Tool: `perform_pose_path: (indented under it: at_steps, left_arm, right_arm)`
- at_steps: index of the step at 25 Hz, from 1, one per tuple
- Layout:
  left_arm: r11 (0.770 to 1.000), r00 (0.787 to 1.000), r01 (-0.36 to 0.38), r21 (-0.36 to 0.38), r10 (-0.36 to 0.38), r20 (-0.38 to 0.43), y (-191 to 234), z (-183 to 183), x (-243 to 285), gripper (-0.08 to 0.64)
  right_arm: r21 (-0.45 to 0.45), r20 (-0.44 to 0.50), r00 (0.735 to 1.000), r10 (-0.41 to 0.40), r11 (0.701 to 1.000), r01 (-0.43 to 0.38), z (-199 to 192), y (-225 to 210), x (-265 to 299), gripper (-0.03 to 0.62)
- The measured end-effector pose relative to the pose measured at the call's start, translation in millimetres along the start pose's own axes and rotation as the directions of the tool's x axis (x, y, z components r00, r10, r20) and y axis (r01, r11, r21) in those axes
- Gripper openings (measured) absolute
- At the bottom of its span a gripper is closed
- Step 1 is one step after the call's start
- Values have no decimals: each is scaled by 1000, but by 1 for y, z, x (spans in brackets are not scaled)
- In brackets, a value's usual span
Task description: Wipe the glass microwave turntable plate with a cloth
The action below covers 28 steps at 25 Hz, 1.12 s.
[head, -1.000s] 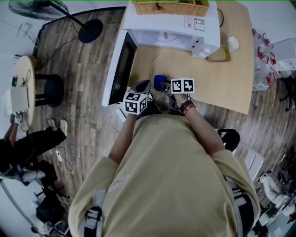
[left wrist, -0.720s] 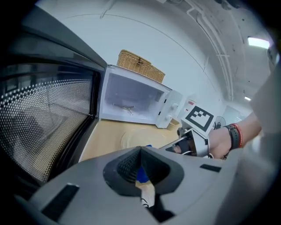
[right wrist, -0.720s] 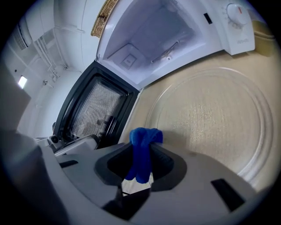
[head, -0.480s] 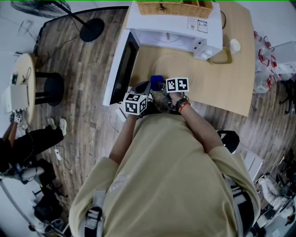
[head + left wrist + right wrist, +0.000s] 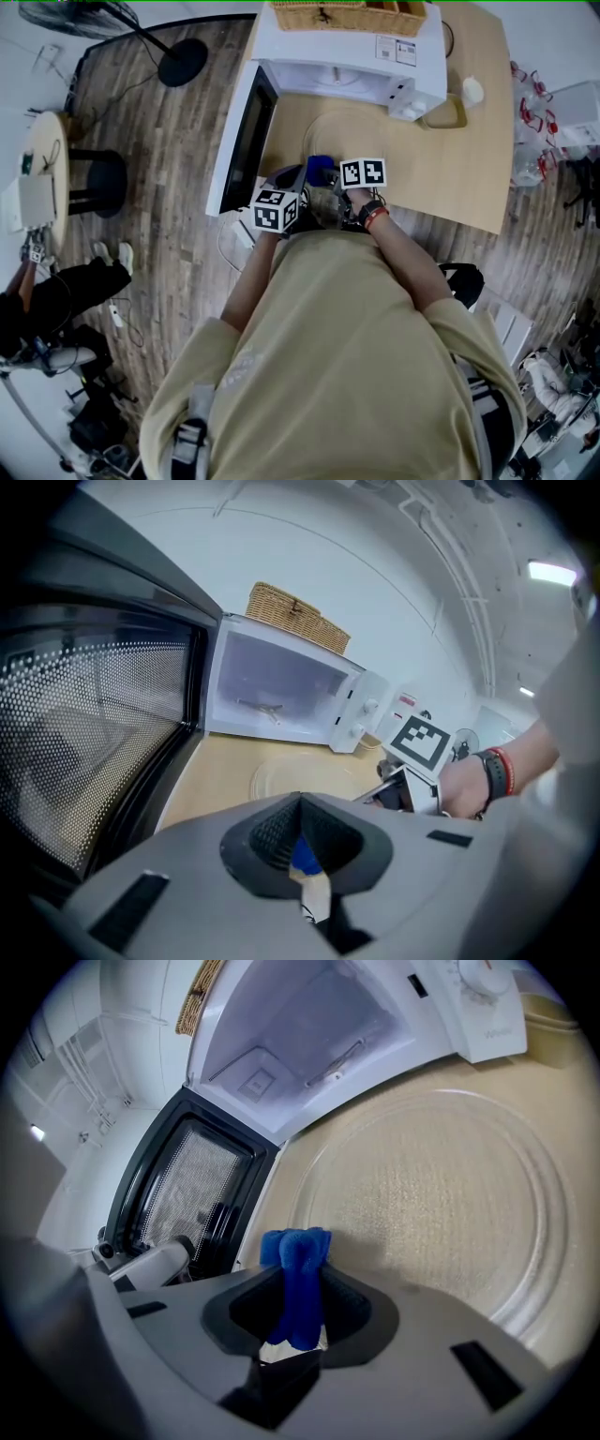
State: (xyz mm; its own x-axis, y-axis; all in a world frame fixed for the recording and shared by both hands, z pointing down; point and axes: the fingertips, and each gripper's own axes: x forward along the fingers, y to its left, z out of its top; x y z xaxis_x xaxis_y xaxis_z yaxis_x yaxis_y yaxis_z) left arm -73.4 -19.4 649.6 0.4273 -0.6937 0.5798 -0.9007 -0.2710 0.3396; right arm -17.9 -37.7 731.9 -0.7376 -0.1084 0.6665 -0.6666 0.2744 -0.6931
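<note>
Your right gripper (image 5: 298, 1288) clamped on the blue cloth (image 5: 297, 1251), by the near-left edge of the glass turntable plate (image 5: 441, 1185) lying on the table (image 5: 455, 178), head view showing only a blue patch there, your left gripper (image 5: 300, 803) pinched together, beside the open microwave door (image 5: 94, 752).

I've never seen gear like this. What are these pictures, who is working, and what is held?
No robot: a person in a beige shirt holds a grey two-jaw gripper in each hand. The head view looks down from above; each other view rides on one gripper. On the pale wooden table are an open white microwave and, lying before it, a round clear glass turntable plate. The right gripper clamps a bunched blue cloth near the plate's rim. The left gripper looks closed; a blue sliver there is unclear.
</note>
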Motion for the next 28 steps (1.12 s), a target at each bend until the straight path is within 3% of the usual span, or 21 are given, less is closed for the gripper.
perform_pose_path:
  at_steps: [12, 28]
  left_arm:
    - [999, 999, 43, 24, -42, -24, -14, -1, 13, 18]
    - [984, 985, 161, 76, -156, -72, -58, -4, 43, 18]
  right_arm:
    - [38, 46, 997, -59, 998, 57, -3, -30, -34, 117]
    - [145, 126, 976, -177, 977, 158, -13, -86, -102, 117]
